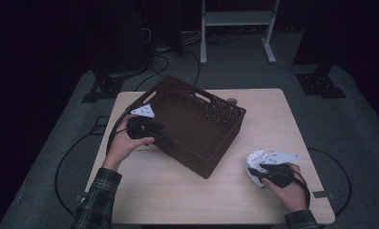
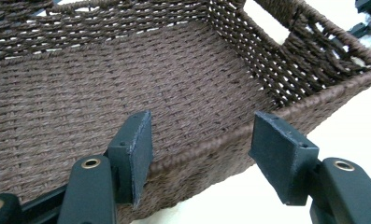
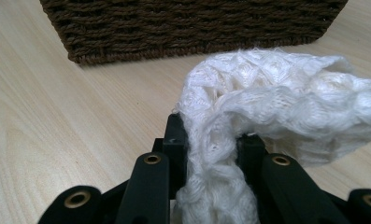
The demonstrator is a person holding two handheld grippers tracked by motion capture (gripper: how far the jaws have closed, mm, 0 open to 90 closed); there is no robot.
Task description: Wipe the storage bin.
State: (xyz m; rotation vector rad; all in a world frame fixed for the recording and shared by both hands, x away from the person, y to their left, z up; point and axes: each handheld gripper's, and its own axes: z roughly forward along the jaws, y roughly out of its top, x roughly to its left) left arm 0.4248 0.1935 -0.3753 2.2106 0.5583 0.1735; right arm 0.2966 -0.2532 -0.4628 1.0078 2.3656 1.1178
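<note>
A dark brown woven basket (image 1: 211,160) stands askew on the left half of the light wooden table (image 1: 177,195), with nothing inside it. My left gripper (image 1: 163,136) is at its near-left wall. In the left gripper view the jaws of the left gripper (image 2: 202,149) stand open on either side of the basket's rim (image 2: 206,144), and the pads are apart from the weave. At the table's front right, my right gripper (image 1: 255,171) is shut on a white knitted cloth (image 1: 255,160). That cloth (image 3: 286,102) bulges up from between the jaws of the right gripper (image 3: 213,144), and the basket wall (image 3: 188,23) lies beyond.
Bare tabletop lies between the basket and the right hand and along the front edge. A white metal frame (image 1: 237,19) and cables (image 1: 163,59) are on the dark floor behind the table.
</note>
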